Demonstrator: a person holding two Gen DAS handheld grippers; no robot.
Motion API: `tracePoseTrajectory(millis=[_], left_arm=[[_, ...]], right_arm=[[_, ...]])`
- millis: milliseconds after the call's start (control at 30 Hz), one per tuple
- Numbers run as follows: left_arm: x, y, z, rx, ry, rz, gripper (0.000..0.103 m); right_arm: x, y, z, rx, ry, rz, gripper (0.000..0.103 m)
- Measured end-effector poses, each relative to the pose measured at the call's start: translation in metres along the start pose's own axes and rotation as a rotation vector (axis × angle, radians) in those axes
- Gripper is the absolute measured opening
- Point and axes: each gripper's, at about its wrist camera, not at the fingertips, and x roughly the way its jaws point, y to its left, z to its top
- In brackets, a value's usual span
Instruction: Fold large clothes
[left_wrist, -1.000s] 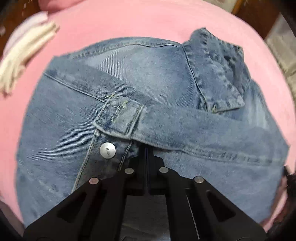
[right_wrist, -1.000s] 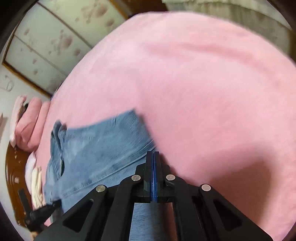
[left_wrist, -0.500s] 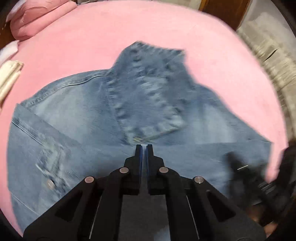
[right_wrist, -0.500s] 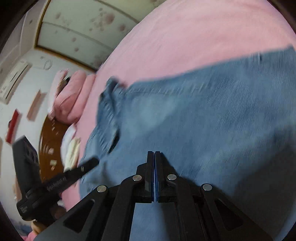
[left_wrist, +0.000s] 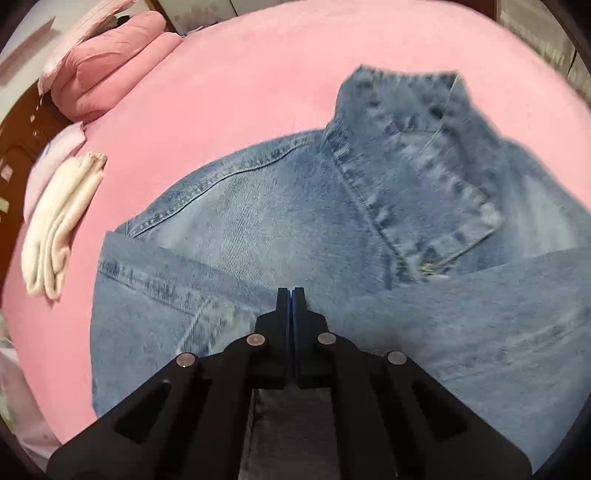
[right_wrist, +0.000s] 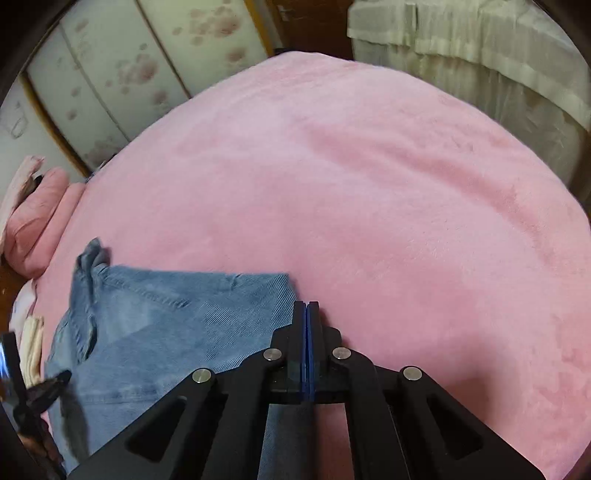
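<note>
A blue denim jacket lies folded on the pink bed cover, its collar at the upper right. My left gripper is shut, its tips low over the denim near a stitched seam, and I see no cloth between the fingers. In the right wrist view the jacket fills the lower left. My right gripper is shut at the jacket's right edge, over the pink cover. The left gripper shows dark and blurred at the far left.
A folded cream cloth and pink pillows lie at the left end of the bed. Flowered wardrobe doors and a pale curtain stand behind the bed. A wide stretch of pink cover lies beyond the jacket.
The left view shifted from the buttoned cuff toward the jacket's middle. The right gripper swept over the denim and back to its right edge. It no longer shows in the left view.
</note>
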Motion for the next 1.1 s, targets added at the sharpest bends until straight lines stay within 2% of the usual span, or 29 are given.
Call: tracePoseTrajectory(millis=[100,167,233,300,400,467,567,667,700,833,900,933,967,1000,1033,1067,1100], left_arm=[[-0.031,0.008,-0.021,-0.038,-0.054,-0.08,0.002],[-0.044,0.019,-0.044,-0.023,-0.032,-0.082,0.002],[-0.057,0.041,-0.074,-0.022,0.001,-0.079,0.002],[-0.066,0.06,-0.106,-0.032,0.042,-0.066,0.002],[-0.071,0.084,-0.132,-0.054,0.055,-0.138,0.002],[-0.084,0.088,-0.146,-0.023,0.06,-0.159,0.002],[-0.097,0.095,-0.157,-0.01,0.125,-0.169,0.002],[-0.103,0.108,-0.169,-0.023,0.276,-0.195,0.002],[-0.102,0.11,-0.169,-0.033,0.305,-0.197,0.002],[-0.134,0.141,-0.178,-0.114,0.35,-0.246,0.004],[-0.152,0.153,-0.182,-0.131,0.355,-0.249,0.014],[-0.161,0.158,-0.184,-0.133,0.353,-0.256,0.019],[-0.172,0.162,-0.186,-0.124,0.349,-0.272,0.032],[-0.181,0.166,-0.185,-0.113,0.343,-0.286,0.046],[-0.19,0.168,-0.186,-0.097,0.333,-0.298,0.052],[-0.197,0.17,-0.187,-0.077,0.324,-0.303,0.06],[-0.207,0.172,-0.19,-0.054,0.314,-0.301,0.063]], right_arm=[[-0.053,-0.032,-0.024,0.007,-0.01,0.031,0.0],[-0.055,-0.02,-0.049,-0.027,0.07,-0.008,0.0],[-0.067,-0.038,-0.075,-0.033,0.127,0.005,0.0],[-0.078,-0.038,-0.098,-0.028,0.134,0.011,0.0],[-0.103,-0.044,-0.13,-0.018,0.145,0.006,0.0],[-0.124,-0.041,-0.145,-0.026,0.132,0.013,0.0],[-0.15,-0.036,-0.159,-0.007,0.195,0.019,0.002],[-0.178,-0.028,-0.171,-0.013,0.254,0.025,0.002],[-0.187,-0.021,-0.176,-0.012,0.268,0.021,0.002],[-0.24,0.004,-0.191,-0.004,0.319,0.047,0.004],[-0.261,0.017,-0.199,-0.017,0.341,0.05,0.008],[-0.271,0.028,-0.203,-0.027,0.351,0.048,0.014],[-0.284,0.034,-0.207,-0.032,0.356,0.045,0.024],[-0.293,0.043,-0.211,-0.034,0.36,0.042,0.03],[-0.305,0.051,-0.216,-0.036,0.36,0.043,0.04],[-0.313,0.059,-0.221,-0.037,0.358,0.046,0.046],[-0.322,0.068,-0.227,-0.042,0.356,0.054,0.048]])
